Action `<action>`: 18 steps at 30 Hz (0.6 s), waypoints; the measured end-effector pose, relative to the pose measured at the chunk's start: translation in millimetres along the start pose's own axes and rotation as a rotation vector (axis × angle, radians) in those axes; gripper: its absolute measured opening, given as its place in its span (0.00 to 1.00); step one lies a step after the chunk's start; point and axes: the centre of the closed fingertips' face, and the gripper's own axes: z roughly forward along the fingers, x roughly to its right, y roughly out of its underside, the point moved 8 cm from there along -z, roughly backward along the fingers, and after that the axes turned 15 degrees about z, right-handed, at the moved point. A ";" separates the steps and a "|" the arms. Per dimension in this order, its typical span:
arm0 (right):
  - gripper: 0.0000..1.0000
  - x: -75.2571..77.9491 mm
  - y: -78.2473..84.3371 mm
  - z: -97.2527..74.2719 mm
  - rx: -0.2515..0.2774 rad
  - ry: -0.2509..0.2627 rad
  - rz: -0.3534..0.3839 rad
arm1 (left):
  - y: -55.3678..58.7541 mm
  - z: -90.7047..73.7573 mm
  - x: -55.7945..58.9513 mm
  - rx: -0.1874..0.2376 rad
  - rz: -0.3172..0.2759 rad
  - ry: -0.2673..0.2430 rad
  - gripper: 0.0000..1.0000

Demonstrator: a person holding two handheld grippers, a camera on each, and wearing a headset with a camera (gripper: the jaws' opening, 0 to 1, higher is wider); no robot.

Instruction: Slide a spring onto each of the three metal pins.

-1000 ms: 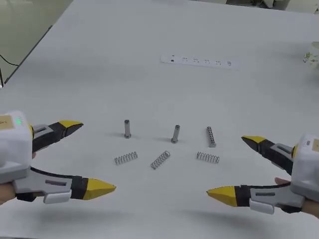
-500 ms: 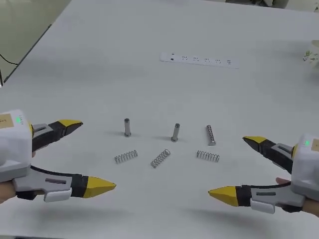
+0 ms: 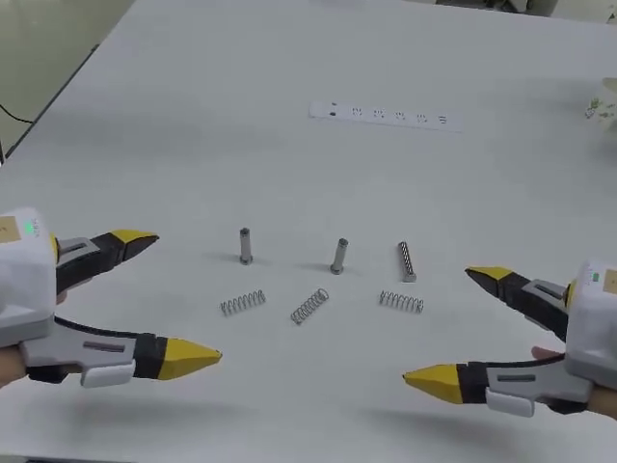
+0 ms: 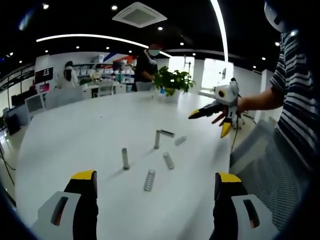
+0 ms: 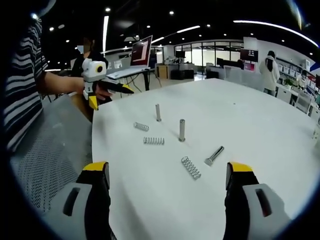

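Observation:
Two metal pins (image 3: pixel 245 245) (image 3: pixel 339 256) stand upright on the white table (image 3: pixel 289 174). A third pin (image 3: pixel 406 261) lies on its side to their right. In front of the pins lie three loose springs (image 3: pixel 242 304) (image 3: pixel 309 307) (image 3: pixel 401 302). My left gripper (image 3: pixel 183 297) is open, low over the table left of the row and holding nothing. My right gripper (image 3: pixel 439 326) is open and holding nothing, right of the row. The left gripper view looks along the row: nearest pin (image 4: pixel 125 158), nearest spring (image 4: pixel 150 180). In the right gripper view the lying pin (image 5: pixel 214 155) and a spring (image 5: pixel 190 167) are closest.
A white power strip (image 3: pixel 381 117) lies farther back on the table. A potted plant (image 4: pixel 172 80) stands at the table's far end, with people and desks behind it. The table's left edge (image 3: pixel 67 87) runs diagonally, with floor beyond it.
Both grippers have drifted only slightly and stay open. The pins and springs have not moved.

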 end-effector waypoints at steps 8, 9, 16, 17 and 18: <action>0.96 0.8 -0.8 1.0 -0.019 -0.004 0.003 | 3.7 1.5 1.4 -0.008 -0.008 0.009 0.94; 0.95 1.1 -1.0 1.3 -0.023 -0.005 0.006 | 4.5 1.7 1.4 -0.014 -0.008 0.011 0.93; 0.90 7.5 -6.0 3.5 -0.032 0.007 0.039 | 4.0 1.5 1.6 -0.016 -0.006 0.014 0.93; 0.88 8.8 -7.6 4.2 -0.030 0.007 0.049 | 4.2 1.4 1.3 -0.015 -0.007 0.013 0.93; 0.87 9.0 -9.1 4.5 -0.025 0.008 0.059 | 4.4 1.4 1.3 -0.015 -0.009 0.014 0.93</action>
